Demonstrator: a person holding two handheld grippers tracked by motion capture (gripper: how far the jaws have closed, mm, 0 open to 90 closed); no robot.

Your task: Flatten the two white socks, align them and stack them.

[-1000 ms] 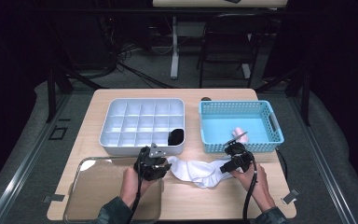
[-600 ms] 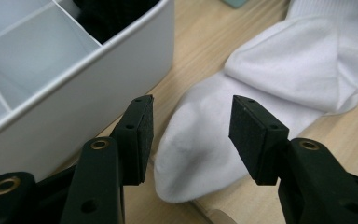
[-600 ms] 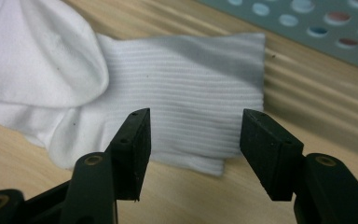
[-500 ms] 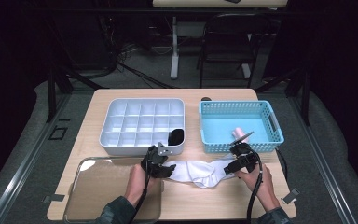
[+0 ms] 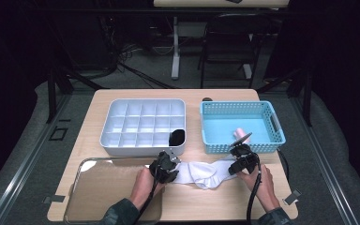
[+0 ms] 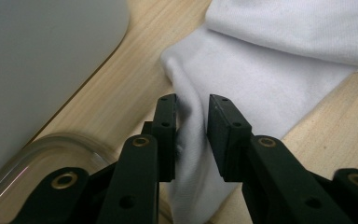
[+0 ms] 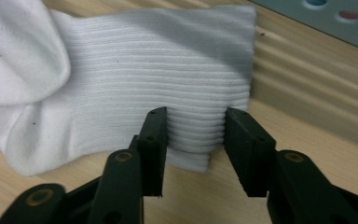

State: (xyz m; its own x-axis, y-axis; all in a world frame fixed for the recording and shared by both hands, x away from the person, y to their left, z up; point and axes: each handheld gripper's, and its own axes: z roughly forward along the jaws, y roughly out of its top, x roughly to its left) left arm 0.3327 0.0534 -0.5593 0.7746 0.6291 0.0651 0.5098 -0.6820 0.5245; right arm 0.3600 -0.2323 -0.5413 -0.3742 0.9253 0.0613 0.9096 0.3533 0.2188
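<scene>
Sock [image 5: 205, 171], white and ribbed, lies stretched on the bench [image 5: 225, 201] between the two claws; it looks light, limp and easy to bunch. Left claw [image 6: 192, 128] has just been closing and pinches a raised fold at one end. Right claw [image 7: 196, 140] has been closing too, and straddles the ribbed cuff, the firmest hold.

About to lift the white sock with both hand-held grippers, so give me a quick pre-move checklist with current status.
1. Left hand-held gripper on the white sock: ok, fabric pinched between its jaws, which have just been closing.
2. Right hand-held gripper on the ribbed cuff: cannot tell, the jaws straddle it after closing further.
3. Sock free of the clear tray: ok.
4. Room in the blue basket: ok, one pink item inside.
</scene>
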